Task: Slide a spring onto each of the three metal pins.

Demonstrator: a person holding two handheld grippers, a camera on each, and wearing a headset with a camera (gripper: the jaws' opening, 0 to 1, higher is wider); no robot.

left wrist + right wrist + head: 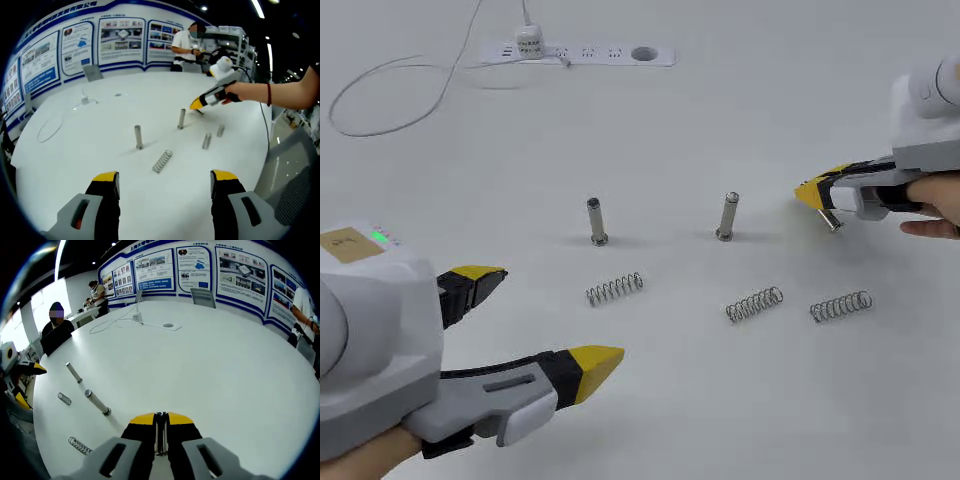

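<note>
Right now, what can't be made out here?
Held pin: mostly hidden between right gripper jaws, right gripper view.
Right gripper: rear cut off by the head view's right edge.
Far spring: coils too small, left gripper view.
Posters: text blurred, left gripper view.

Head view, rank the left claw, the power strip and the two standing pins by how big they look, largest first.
1. Left claw, though nearness to the camera inflates it.
2. Power strip.
3. Left pin and right pin look alike; unranked.
</note>
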